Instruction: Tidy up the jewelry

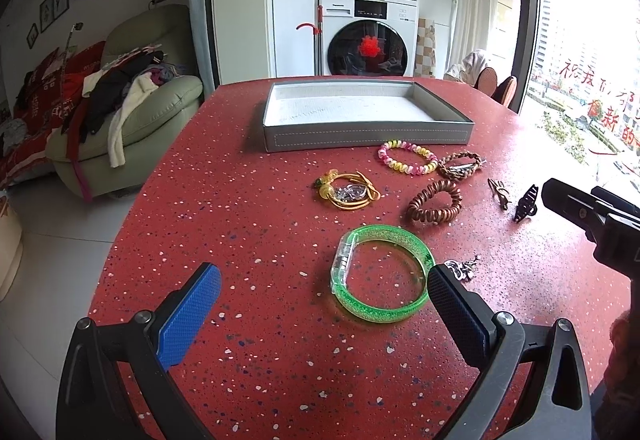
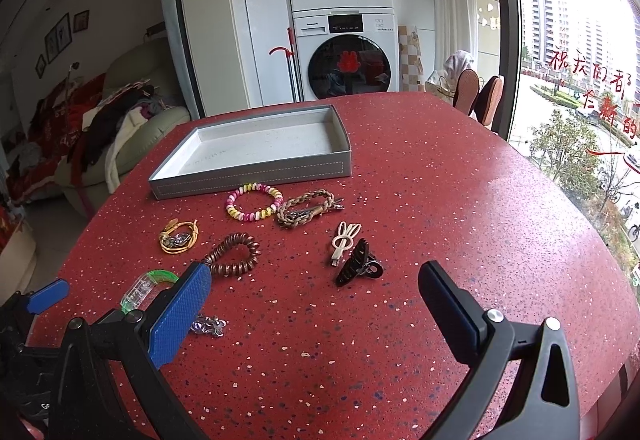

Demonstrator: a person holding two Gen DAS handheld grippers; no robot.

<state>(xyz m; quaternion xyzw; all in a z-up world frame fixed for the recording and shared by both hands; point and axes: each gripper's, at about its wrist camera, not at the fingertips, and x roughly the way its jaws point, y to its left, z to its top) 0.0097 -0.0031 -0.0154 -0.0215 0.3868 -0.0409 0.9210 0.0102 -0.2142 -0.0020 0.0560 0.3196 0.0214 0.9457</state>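
Green bangle [image 1: 382, 274] nearest wide-open left gripper [image 1: 324, 290]; pinch rim squarely, lift clear, set into grey tray [image 1: 368, 138]; right gripper [image 2: 316, 294] open, empty.

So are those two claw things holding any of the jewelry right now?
No. The left gripper and right gripper are both open and empty above the table.

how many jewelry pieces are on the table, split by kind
Bracelets and bangles: 3 (green bangle, pink-yellow beaded bracelet, yellow cord bracelet)
Coil hair ties: 1 (brown coil tie)
Hair clips: 3 (braided clip, cream clip, black claw clip)
Silver pieces: 1 (silver piece)
Total: 8
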